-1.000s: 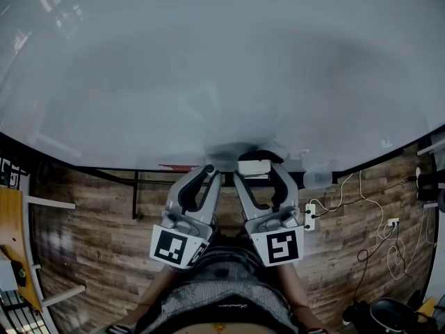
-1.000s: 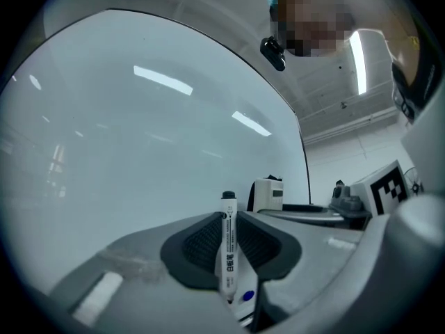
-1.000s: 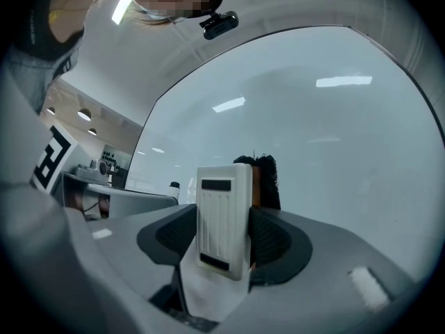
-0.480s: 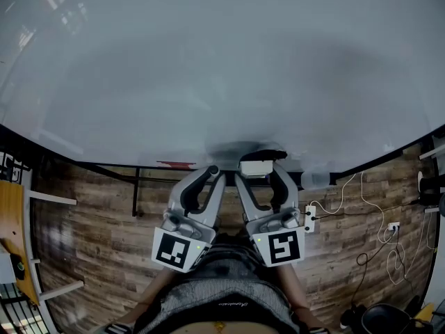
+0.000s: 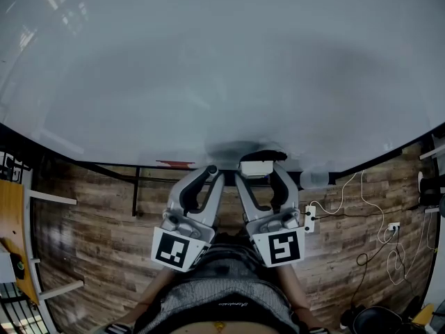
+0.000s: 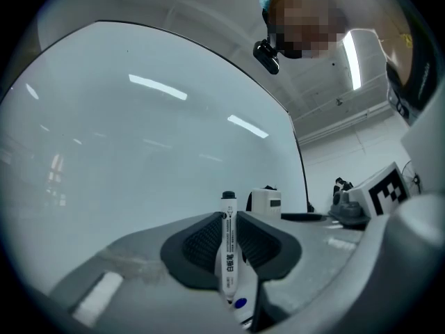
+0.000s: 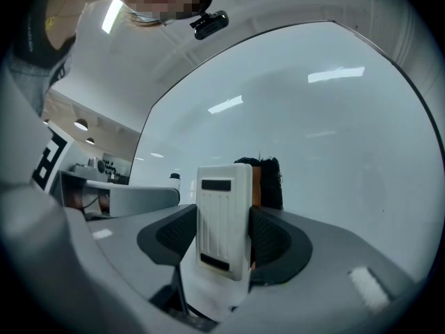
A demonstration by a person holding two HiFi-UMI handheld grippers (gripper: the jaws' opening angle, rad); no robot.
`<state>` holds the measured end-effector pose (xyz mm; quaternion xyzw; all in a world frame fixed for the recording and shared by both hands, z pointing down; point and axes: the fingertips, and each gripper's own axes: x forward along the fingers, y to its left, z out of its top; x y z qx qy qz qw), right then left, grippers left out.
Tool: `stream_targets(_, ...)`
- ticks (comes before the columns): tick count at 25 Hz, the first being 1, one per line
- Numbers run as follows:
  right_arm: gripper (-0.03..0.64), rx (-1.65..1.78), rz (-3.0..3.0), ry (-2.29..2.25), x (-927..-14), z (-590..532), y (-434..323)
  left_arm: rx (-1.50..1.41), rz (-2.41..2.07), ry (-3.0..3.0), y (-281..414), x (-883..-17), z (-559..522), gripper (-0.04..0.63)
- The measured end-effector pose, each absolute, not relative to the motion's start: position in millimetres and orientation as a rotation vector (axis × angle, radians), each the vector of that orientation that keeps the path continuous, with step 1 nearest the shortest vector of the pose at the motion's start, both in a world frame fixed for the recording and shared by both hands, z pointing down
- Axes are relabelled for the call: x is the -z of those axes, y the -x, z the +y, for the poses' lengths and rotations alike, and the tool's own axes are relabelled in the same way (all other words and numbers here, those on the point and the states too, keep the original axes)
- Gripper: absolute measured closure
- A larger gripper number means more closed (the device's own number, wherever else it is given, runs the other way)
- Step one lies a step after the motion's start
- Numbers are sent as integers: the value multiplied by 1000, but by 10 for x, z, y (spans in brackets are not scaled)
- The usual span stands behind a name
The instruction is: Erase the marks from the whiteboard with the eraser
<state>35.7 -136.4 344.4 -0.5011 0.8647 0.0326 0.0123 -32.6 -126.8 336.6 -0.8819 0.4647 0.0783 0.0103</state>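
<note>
The whiteboard [image 5: 222, 68] fills the upper part of the head view and shows no marks. My right gripper [image 5: 260, 167] is shut on a white eraser [image 7: 224, 218] with a dark felt pad [image 7: 268, 179], held just below the board's lower edge. The eraser [image 5: 255, 167] also shows in the head view. My left gripper [image 5: 208, 170] is shut on a white marker pen [image 6: 228, 256] with a black cap, pointing up along the board. Both grippers sit side by side below the board [image 6: 139, 158].
A red marker [image 5: 175, 163] lies on the board's tray at the lower edge. Behind is a wooden wall with a white power strip [image 5: 310, 218] and cables [image 5: 375, 214]. A wooden desk edge [image 5: 14, 242] shows at the far left. The person's torso is at the bottom.
Both grippers shifted very slightly; otherwise nothing has visibly changed.
</note>
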Motion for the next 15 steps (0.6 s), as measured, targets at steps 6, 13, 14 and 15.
stream_targets(6, 376, -107, 2699, 1565, -3422, -1349, -357, -229, 1463, 2767, 327, -3381, -1254, 518)
stream_targets(13, 377, -104, 2705, 1564, -3453, -1354, -369, -231, 1466, 2758, 317, -3394, -1268, 518)
stream_targets(14, 376, -102, 2706, 1564, -3461, -1355, -372, -247, 1456, 2744, 313, -3377, -1270, 518)
stream_targets(15, 376, -100, 2707, 1563, -3468, -1356, -376, -262, 1446, 2730, 308, -3359, -1273, 517)
